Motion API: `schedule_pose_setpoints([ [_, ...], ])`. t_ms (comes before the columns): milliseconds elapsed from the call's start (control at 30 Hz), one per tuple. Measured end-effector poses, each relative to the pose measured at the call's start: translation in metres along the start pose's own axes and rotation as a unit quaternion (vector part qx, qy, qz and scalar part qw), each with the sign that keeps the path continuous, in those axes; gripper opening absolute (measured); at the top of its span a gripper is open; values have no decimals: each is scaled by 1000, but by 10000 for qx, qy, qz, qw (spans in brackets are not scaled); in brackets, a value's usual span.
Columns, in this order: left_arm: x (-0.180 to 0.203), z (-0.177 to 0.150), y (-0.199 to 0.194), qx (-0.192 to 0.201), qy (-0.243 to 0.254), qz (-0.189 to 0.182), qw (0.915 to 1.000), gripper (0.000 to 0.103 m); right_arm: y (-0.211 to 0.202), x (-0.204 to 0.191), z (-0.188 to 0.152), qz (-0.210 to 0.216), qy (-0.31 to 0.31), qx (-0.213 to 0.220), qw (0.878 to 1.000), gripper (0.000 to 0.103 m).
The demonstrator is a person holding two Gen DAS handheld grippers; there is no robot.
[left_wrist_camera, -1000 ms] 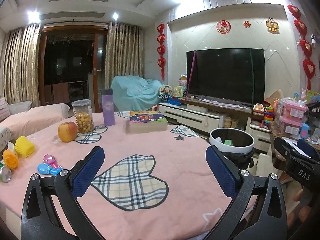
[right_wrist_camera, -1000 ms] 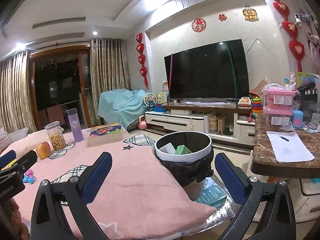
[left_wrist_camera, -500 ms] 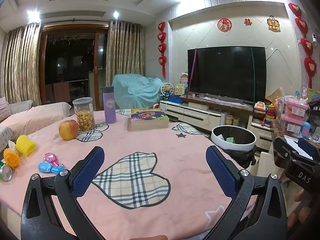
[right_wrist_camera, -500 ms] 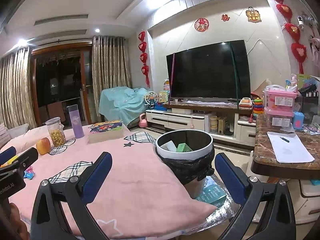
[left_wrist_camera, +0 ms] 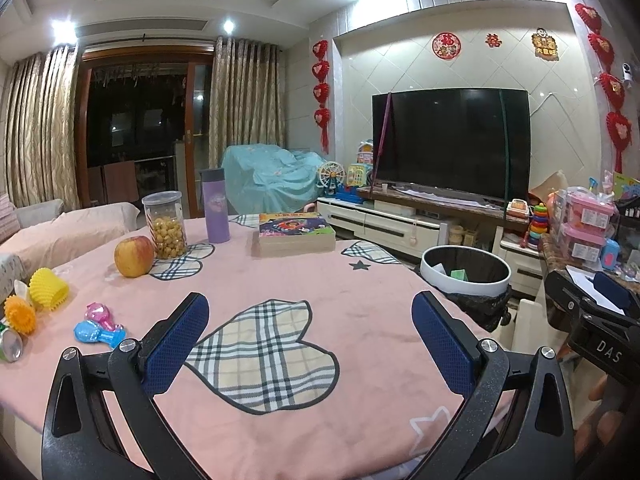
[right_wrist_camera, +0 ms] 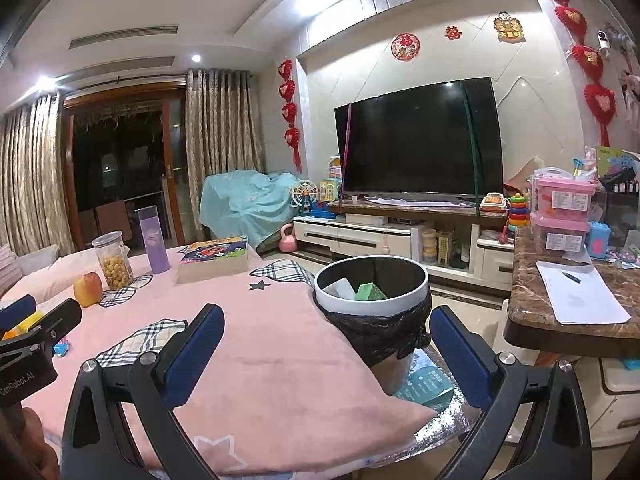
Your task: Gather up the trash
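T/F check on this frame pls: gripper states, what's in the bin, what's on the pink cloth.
1. Both the left gripper and the right gripper are open and hold nothing. True.
2. The trash bin is empty. False: a white piece and a green box lie inside.
3. The apple stands next to the snack jar on the pink tablecloth. True.
4. The purple bottle lies on its side. False: it stands upright.
5. The bin has a black liner bag. True.
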State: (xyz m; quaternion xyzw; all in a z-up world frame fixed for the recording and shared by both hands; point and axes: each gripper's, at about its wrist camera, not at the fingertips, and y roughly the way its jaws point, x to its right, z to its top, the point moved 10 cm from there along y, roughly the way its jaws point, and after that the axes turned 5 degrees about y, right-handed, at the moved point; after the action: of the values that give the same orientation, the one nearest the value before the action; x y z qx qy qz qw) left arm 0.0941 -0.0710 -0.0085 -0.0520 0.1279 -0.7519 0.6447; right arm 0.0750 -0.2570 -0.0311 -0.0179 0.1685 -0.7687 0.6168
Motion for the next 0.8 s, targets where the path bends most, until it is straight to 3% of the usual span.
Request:
schedule_pose_setpoints([
  [800,3,-5,4,-101,11,-92,9999,103,1,-2,0,80,29,-78,9999,103],
])
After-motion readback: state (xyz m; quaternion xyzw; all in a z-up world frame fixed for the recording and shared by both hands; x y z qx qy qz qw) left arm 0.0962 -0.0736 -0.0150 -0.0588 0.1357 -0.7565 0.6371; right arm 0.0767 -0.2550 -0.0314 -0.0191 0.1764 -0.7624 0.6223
